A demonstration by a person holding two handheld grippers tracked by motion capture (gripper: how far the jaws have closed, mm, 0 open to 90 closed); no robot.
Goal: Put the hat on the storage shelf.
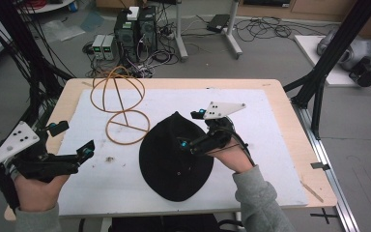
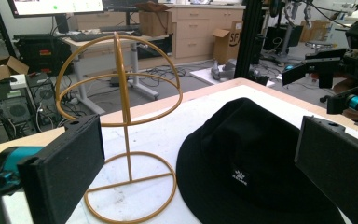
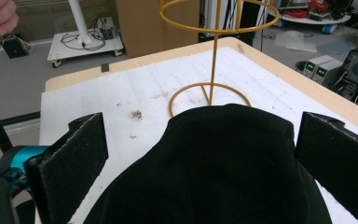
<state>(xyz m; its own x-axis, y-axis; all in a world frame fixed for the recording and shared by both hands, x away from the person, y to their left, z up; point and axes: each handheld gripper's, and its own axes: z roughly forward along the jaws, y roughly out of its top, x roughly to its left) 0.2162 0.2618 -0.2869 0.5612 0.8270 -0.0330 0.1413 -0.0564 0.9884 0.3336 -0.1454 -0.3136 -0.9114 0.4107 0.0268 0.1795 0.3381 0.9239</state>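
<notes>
Left gripper (image 1: 72, 140) is hovering over the table's left edge, jaws spread wide, holding nothing; in the left gripper view its pads (image 2: 63, 168) are framing the stand and the hat, touching neither. Wire stand (image 1: 121, 104) is standing upright on the white mat (image 1: 270, 145), back-left, its base ring just beside the hat's far rim. Black hat (image 1: 174, 164) is lying flat mid-mat, crown slumped, small logo facing the left gripper. Right gripper (image 1: 193, 129) is hanging over the hat's right side, jaws apart; in the right gripper view the pads (image 3: 74, 158) are sitting on either side of the raised crown (image 3: 214, 154), not yet pinching.

Likely aim, as a guess: hat onto the stand. Risks:
- soft fabric is folding, so a one-sided pinch may be grabbing only a thin layer and slipping;
- the stand looks light and top-heavy, so a dragged brim could be tipping it;
- the brim could be snagging the dome wires.
</notes>
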